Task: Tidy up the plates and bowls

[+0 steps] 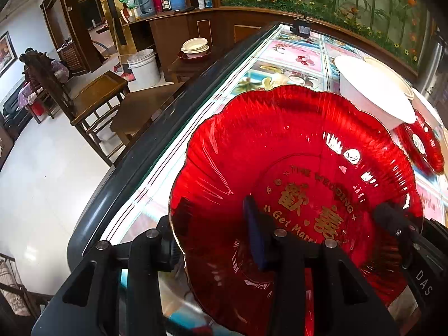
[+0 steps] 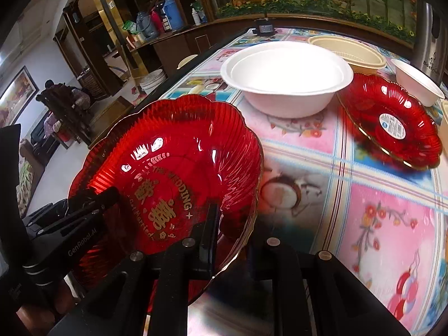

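A large red fluted plate with gold lettering fills both views, tilted near the table's left edge. My left gripper is shut on its left rim, the blue-padded finger inside and the other finger under the rim. My right gripper is shut on the opposite rim, one finger inside the plate and one beneath it. Each gripper shows in the other's view: the right gripper, the left gripper. Behind stand a big white bowl and a smaller red plate.
The table has a colourful flowered cloth and a dark rounded edge. A beige dish, a small white bowl and a steel urn stand at the back right. Wooden chairs and a white bucket stand on the floor left.
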